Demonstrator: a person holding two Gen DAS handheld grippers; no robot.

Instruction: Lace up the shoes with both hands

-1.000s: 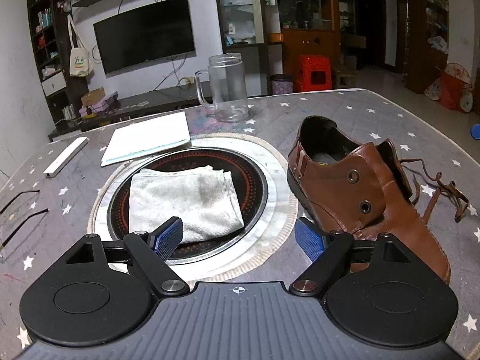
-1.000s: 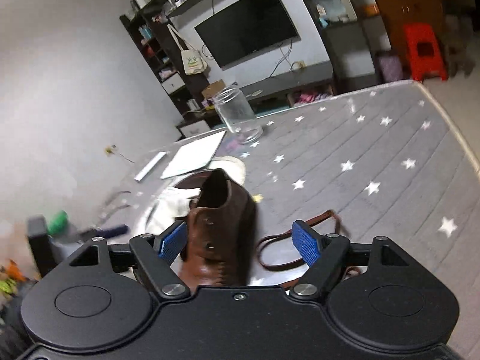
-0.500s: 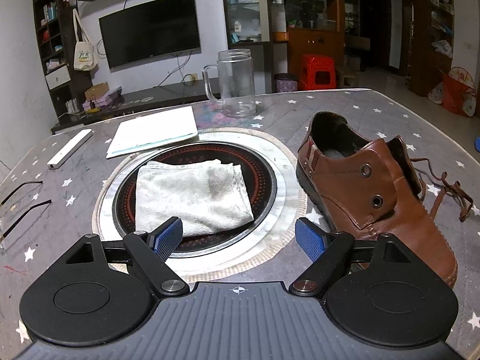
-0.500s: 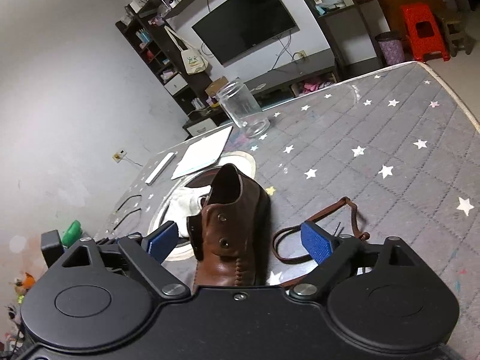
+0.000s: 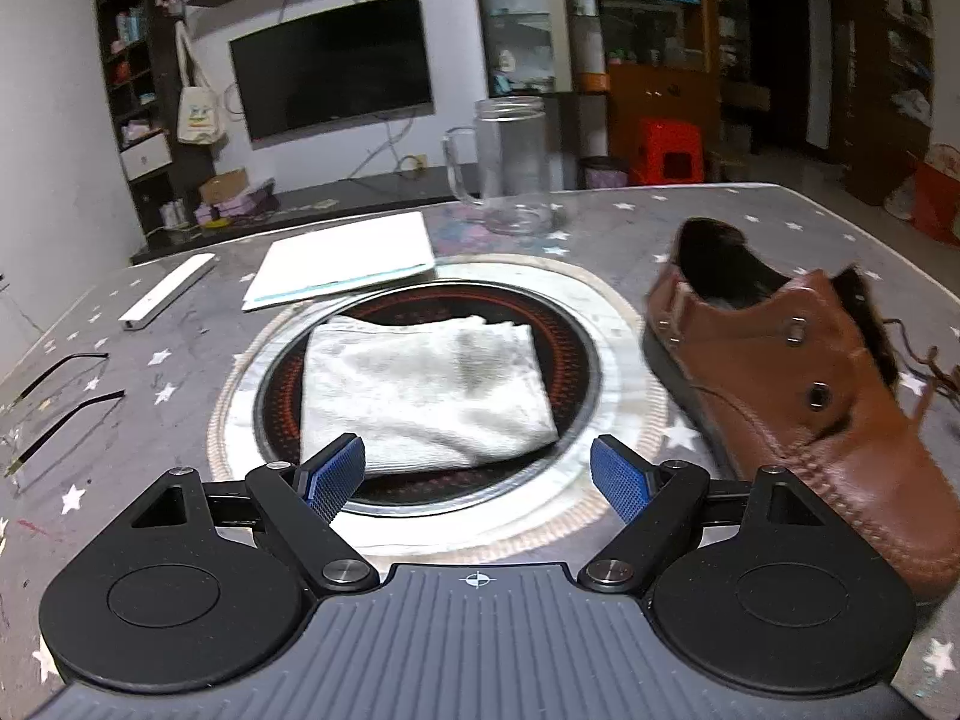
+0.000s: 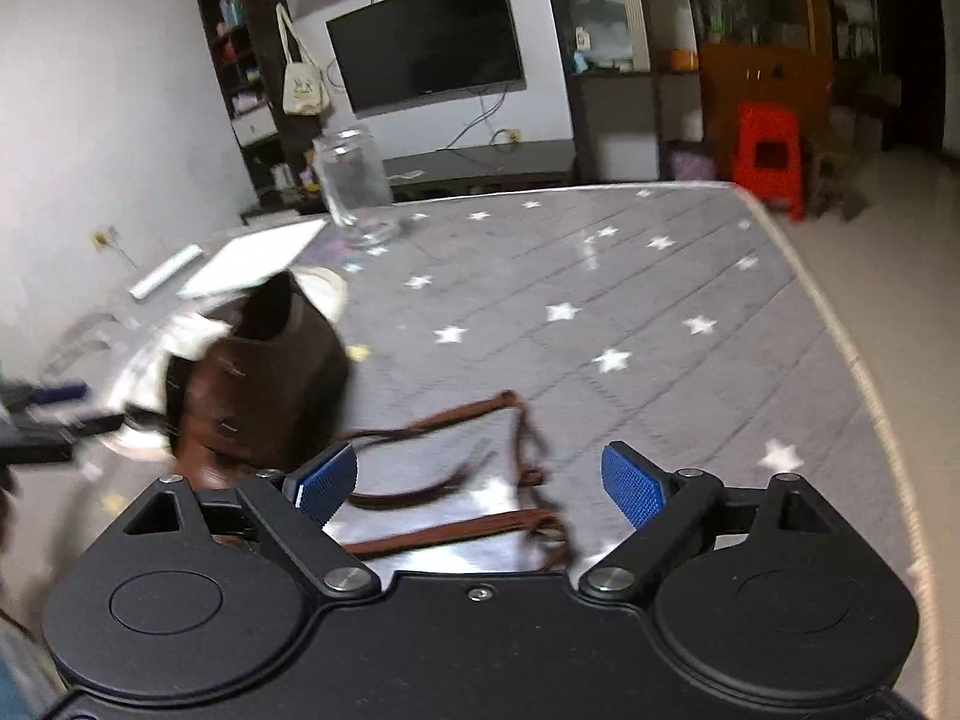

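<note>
Left tongs standing wide open, gripping nothing, blue pads hovering over the near rim of the round burner plate. Ahead of these tongs, lying on that plate: a folded white cloth. To the right of the left tongs, resting on the bench: the brown shoe, heel pointing away, toe running under the right arm of the tongs and being partly hidden there. Two eyelets showing on the near flap, both without lace. Far flap of the shoe mostly hidden behind the near one. Only a short piece of the brown lace peeking out past the shoe, being cut off by the right edge of the picture.

Right tongs also spread wide, holding nothing. Lying loose on the bench directly between and just ahead of their pads: the brown lace, its near part disappearing under the black body of the tongs. Ends of the lace not possible to make out because of motion blur. To the left of the right tongs: the shoe, strongly blurred, its toe hidden behind the left arm. Further left, at the picture edge, blurred dark and blue shapes, perhaps the other tongs, not clear enough for telling.

Far ahead of both tongs: a glass mug and white paper.
</note>
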